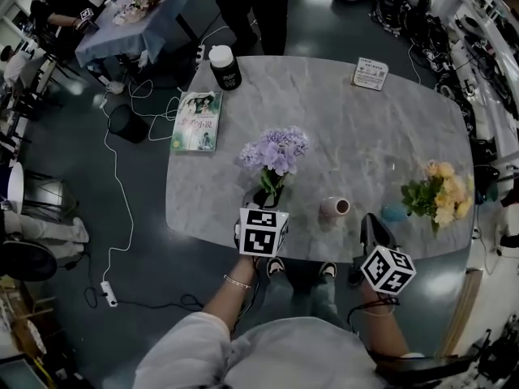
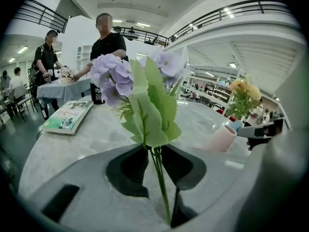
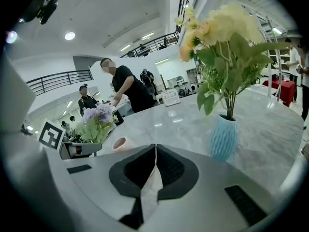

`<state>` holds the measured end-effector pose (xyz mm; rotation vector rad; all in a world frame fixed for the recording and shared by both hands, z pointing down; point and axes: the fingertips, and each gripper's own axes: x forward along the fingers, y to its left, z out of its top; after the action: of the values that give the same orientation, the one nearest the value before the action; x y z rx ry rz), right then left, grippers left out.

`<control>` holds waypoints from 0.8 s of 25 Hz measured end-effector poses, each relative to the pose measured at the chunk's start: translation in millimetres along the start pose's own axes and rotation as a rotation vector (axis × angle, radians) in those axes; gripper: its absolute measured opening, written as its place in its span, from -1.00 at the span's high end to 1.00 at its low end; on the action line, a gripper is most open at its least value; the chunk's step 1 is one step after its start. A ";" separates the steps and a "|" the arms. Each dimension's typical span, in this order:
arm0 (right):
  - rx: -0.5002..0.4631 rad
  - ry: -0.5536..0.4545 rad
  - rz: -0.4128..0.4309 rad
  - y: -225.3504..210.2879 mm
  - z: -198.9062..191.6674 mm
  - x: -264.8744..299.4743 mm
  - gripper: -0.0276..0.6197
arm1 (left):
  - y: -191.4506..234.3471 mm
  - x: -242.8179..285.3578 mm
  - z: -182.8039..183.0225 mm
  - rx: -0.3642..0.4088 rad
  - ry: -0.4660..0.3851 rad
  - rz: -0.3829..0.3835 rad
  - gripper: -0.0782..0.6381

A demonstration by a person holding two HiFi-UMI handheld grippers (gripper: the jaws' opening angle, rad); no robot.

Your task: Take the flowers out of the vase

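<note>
A: Surroundings?
B: The marble desk [image 1: 349,136] carries a book [image 1: 197,121], yellow flowers [image 1: 442,193] in a blue vase [image 1: 394,212], and a pink vase [image 1: 334,207].
A: Tongs?
B: The left tongs [image 2: 154,151] clamp the stems of the purple flowers [image 1: 276,151], beside the pink vase. The right tongs [image 3: 155,151] are closed and empty.

You have the purple flowers [image 1: 276,151] upright, stems lifted clear of the empty pink vase [image 1: 334,207] just beside them

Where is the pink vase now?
Head view: the pink vase sits near the table's front edge, between the purple flowers on its left and the blue vase.
</note>
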<state>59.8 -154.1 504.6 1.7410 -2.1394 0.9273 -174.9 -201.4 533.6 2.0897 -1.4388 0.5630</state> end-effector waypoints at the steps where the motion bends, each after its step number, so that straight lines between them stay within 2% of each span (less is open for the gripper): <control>1: 0.005 0.004 -0.003 0.8 -3.0 1.4 0.88 | 1.9 3.0 -3.4 -0.004 0.010 -0.002 0.52; 11: 0.064 0.031 -0.050 -13.7 -25.3 0.2 0.88 | 8.7 31.7 -27.2 0.004 0.099 0.001 0.53; 20: 0.072 0.029 -0.071 -20.7 -27.5 -3.3 0.88 | 11.4 47.4 -35.7 -0.004 0.111 0.005 0.53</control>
<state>74.4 -137.0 530.8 1.8125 -2.0366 1.0156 -170.7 -215.8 592.2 2.0194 -1.3818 0.6666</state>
